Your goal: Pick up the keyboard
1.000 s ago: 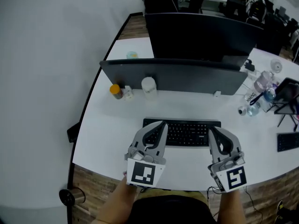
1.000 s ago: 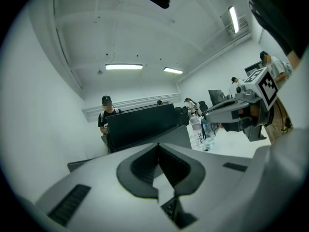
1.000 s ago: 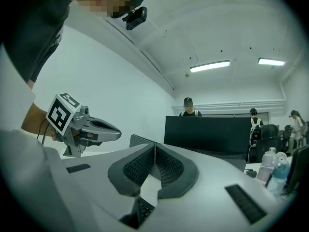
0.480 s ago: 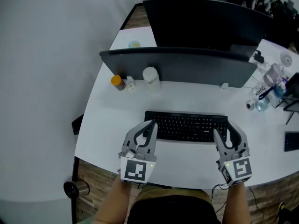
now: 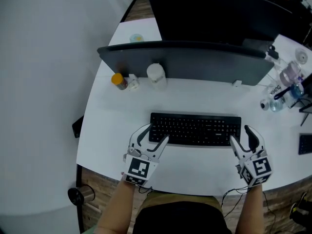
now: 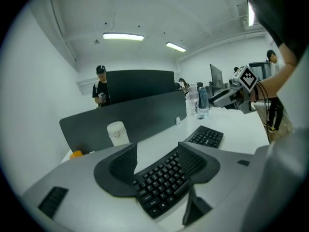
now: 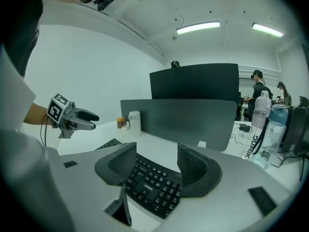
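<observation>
**Both grippers' jaws spread over the keyboard's two ends**

In the left gripper view, the left gripper (image 6: 157, 164) has its jaws spread wide. The left end of the black keyboard (image 5: 196, 129) lies in the gap between them, with no pad pressed against it. The right gripper view shows the mirror case: the right gripper (image 7: 155, 164) has its jaws apart, with the keyboard's right end between them.

Only the head view shows the whole keyboard, lying flat on the white surface (image 5: 114, 126) along its near edge, with a gripper at each front corner. From above, each gripper's inner jaw overlaps the keyboard's front edge, and its outer jaw stands just past the short end. Whether any jaw touches the keyboard cannot be told from there. Each gripper view also catches the other gripper across the keyboard, which shows that both are held low over the surface.

Behind the keyboard stands a dark divider panel (image 5: 195, 67). A white jar (image 5: 156, 74) and an orange-capped bottle (image 5: 117, 80) sit at its foot toward the left. A dark monitor (image 5: 214, 13) rises beyond the panel. Clear water bottles (image 7: 264, 124) stand to the right; the right gripper view shows them upright and tall, while the head view has them small at its edge. A person (image 6: 100, 86) standing behind the monitor appears only in the gripper views.
</observation>
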The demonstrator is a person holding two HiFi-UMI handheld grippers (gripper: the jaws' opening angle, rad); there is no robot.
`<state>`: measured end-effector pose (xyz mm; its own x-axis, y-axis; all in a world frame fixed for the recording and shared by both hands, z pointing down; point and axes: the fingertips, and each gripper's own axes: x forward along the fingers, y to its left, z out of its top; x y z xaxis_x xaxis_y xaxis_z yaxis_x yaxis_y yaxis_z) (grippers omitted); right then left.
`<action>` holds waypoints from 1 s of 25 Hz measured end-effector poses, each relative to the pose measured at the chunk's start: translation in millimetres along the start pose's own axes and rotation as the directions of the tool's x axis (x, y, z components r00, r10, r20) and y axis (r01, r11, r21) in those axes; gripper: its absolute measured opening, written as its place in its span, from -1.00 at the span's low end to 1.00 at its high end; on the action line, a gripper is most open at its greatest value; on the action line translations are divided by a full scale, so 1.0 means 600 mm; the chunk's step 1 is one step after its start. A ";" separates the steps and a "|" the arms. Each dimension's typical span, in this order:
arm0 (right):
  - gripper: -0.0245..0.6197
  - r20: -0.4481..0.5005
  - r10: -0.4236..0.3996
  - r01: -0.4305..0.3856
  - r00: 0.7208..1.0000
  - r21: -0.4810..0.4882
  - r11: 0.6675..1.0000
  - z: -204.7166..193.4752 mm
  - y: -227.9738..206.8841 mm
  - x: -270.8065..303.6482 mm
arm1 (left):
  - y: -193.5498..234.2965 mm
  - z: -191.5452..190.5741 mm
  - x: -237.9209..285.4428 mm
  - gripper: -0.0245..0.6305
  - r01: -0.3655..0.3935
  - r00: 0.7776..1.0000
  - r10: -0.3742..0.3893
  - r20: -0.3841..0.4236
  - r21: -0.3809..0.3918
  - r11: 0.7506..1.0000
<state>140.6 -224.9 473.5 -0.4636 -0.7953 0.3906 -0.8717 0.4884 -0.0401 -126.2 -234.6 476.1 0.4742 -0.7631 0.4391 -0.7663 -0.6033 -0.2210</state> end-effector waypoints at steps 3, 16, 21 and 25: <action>-0.11 -0.051 -0.005 0.006 0.999 0.018 1.000 -0.029 -0.019 0.005 | 0.003 -0.038 0.017 0.01 0.028 0.998 -0.029 -0.063 -0.031 0.999; 0.06 -0.200 -0.023 0.048 0.980 0.121 0.991 -0.145 -0.092 0.047 | 0.025 -0.186 0.085 0.22 0.066 0.961 -0.119 -0.251 -0.209 0.976; 0.06 -0.254 -0.006 0.054 0.967 0.180 0.982 -0.193 -0.103 0.063 | 0.024 -0.227 0.091 0.22 0.081 0.931 -0.164 -0.327 -0.251 0.964; 0.06 -0.285 -0.008 0.066 0.958 0.192 0.979 -0.217 -0.110 0.072 | 0.031 -0.243 0.096 0.22 0.080 0.922 -0.170 -0.346 -0.260 0.962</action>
<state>198.9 -244.6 612.4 -0.3918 -0.6637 0.6371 -0.9144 0.3573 -0.1900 -176.3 -256.2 624.0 0.4178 -0.5208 0.7444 -0.8122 -0.5813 0.0491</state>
